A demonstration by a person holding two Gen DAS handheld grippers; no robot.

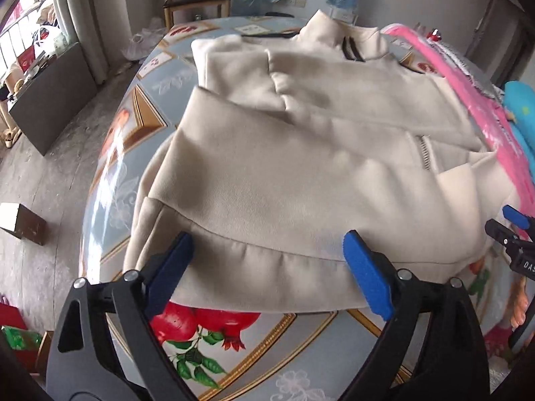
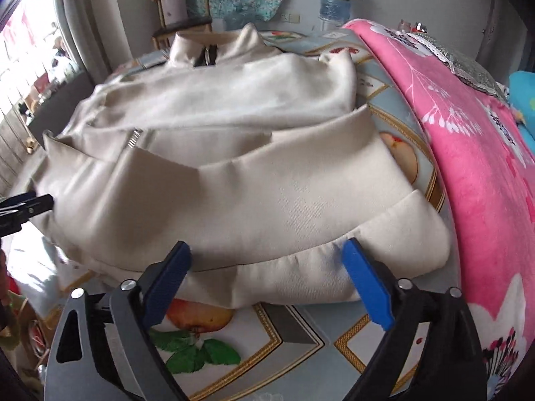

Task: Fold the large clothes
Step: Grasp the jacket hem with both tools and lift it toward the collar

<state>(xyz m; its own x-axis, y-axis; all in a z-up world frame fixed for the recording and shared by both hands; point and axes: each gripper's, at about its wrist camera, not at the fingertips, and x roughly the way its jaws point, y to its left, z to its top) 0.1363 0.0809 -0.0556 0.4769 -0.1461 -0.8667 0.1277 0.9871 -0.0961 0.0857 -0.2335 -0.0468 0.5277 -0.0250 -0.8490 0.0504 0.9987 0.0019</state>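
The cream zip-front fleece jacket (image 1: 294, 167) is lying sleeves-in on the fruit-patterned glossy tablecloth (image 1: 234, 351). Left gripper (image 1: 267, 254) and right gripper (image 2: 267, 260) are gaping wide, empty, at its hem — risking uneven bites, skewing the fold.

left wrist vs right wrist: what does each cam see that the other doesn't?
Left wrist only: red pomegranate print on the tablecloth, brown box on the floor. Right wrist only: pear print, most of the pink blanket. Both: the cream jacket, sleeves folded in, with the open left gripper and open right gripper at its hem.
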